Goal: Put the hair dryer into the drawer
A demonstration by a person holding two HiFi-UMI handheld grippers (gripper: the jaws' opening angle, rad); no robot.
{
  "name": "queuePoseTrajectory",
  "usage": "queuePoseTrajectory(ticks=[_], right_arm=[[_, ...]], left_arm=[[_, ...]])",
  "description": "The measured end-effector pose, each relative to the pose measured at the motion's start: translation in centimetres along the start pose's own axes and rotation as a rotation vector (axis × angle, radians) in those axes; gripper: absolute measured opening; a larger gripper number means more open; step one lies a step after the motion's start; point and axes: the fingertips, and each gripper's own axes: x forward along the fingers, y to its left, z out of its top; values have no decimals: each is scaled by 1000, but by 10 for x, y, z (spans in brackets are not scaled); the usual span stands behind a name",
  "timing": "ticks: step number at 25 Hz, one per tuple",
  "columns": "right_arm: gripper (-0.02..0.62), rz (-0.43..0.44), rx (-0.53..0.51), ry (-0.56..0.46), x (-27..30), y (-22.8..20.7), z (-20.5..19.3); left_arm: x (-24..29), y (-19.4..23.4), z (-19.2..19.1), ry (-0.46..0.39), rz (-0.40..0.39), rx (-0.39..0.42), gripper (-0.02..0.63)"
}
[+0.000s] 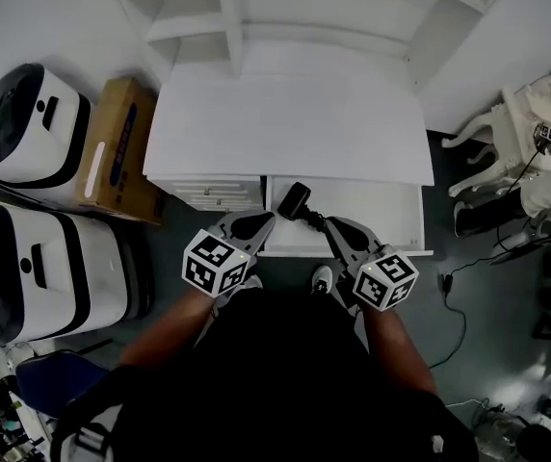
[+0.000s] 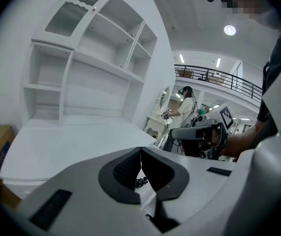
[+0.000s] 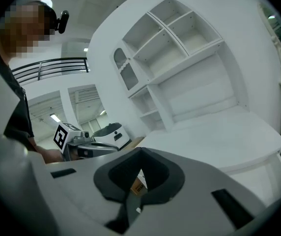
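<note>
The black hair dryer (image 1: 296,200) lies in the open white drawer (image 1: 386,212) under the desk's front edge, at the drawer's left end, with its cord trailing toward me. My left gripper (image 1: 259,223) hovers just left of it, its jaws shut (image 2: 140,150) and empty; a bit of coiled cord (image 2: 139,182) shows below them. My right gripper (image 1: 331,227) is just right of the dryer, close to its cord. Its jaws meet at the tips (image 3: 140,151) with nothing between them. Each gripper shows in the other's view.
The white desk top (image 1: 285,123) is bare, with an empty shelf unit (image 1: 227,17) behind it. Two white rounded cases (image 1: 35,133) and a cardboard box (image 1: 121,147) stand left. A white chair (image 1: 507,133) and floor cables (image 1: 454,306) are right.
</note>
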Motion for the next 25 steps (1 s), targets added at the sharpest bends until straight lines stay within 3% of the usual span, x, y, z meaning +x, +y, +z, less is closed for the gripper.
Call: queuePoseTrajectory(ticks=[8,18,25], right_arm=[[26,-38,16,-9,2,7,-3],[26,-123,55,-47,14,26,-22],[26,-107,77,-66,1,31,-14]], left_arm=[[-6,-4,5,-33,-32,16,9],[-32,9,-13,-6,-80,54,9],[-42,11,-7,-47,-40,39,9]])
